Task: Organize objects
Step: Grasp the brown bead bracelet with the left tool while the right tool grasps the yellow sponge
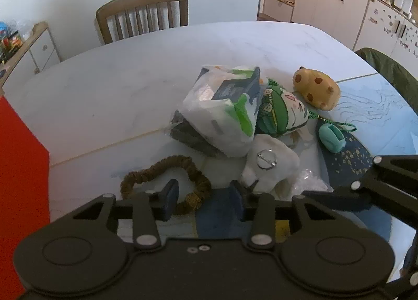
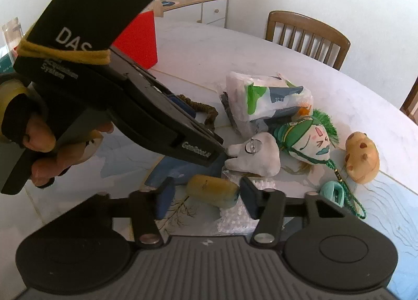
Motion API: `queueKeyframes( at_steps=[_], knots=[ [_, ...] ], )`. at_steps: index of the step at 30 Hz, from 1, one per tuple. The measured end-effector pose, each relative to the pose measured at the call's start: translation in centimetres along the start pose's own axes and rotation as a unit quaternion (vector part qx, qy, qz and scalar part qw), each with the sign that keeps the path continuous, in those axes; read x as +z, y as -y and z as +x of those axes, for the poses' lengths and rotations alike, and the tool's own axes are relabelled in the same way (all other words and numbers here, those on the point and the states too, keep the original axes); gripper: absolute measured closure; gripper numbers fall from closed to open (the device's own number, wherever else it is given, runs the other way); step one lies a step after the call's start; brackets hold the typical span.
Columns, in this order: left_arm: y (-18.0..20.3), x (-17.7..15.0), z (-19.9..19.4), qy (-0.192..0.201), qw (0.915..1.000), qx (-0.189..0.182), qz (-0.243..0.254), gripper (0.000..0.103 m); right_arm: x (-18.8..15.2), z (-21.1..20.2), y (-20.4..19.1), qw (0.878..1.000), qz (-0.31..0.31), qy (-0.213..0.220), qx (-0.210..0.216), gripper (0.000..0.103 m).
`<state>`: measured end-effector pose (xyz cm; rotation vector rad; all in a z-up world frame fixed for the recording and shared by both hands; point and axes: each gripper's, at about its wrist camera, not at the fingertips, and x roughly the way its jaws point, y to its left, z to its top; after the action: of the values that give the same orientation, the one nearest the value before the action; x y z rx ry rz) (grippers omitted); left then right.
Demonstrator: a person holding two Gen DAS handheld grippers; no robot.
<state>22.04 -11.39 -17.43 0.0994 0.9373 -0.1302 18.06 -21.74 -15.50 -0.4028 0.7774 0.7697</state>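
left gripper [image 1: 203,199]: fingers spread apart, nothing between the pads. brown scrunchie [image 1: 167,182] lies on the table [image 1: 130,85] at 12 o'clock from the left finger [image 1: 169,199], its near loop passing behind that finger; contact cannot be confirmed. white tooth-shaped plush [image 1: 269,166] sits at 1 o'clock, its lower tip just beside the right finger [image 1: 236,200].

right gripper [image 2: 206,199]: fingers spread apart. yellow cylindrical item [image 2: 213,191] lies flat between them, nearer the right finger [image 2: 249,199]; neither pad visibly presses it.

plastic-wrapped packet [image 1: 222,117] at 12 o'clock of the plush, green-hatted doll [image 1: 282,111] and spotted yellow plush [image 1: 316,88] at 1 o'clock, teal clip [image 1: 331,138] at 2 o'clock.
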Motion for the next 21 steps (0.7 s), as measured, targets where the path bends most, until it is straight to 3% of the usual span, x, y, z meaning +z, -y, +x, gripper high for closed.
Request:
queueKeyframes(
  at_steps=[2, 6, 7, 14, 21],
  knots=[
    [0.1, 0.1, 0.1, 0.001, 1.0, -0.001, 0.003, 0.072, 0.0, 0.0, 0.0, 1.0, -0.003, 0.0, -0.003, 0.055],
    [0.0, 0.0, 0.2, 0.001, 1.0, -0.004, 0.004, 0.081, 0.0, 0.0, -0.1, 1.0, -0.008, -0.001, -0.017, 0.066],
    [-0.1, -0.1, 0.2, 0.001, 1.0, -0.005, 0.004, 0.088, 0.0, -0.1, 0.0, 1.0, -0.005, -0.001, -0.016, 0.069],
    [-1.1, -0.2, 0.1, -0.001, 0.9995, -0.024, -0.019, 0.089, 0.1, -1.1, -0.2, 1.0, 0.004, 0.007, -0.019, 0.08],
    [-2.1, -0.4, -0.5, -0.006, 0.999, -0.028, -0.035, 0.092, 0.0, -2.4, -0.4, 0.999, 0.028, 0.011, -0.012, 0.086]
  ],
)
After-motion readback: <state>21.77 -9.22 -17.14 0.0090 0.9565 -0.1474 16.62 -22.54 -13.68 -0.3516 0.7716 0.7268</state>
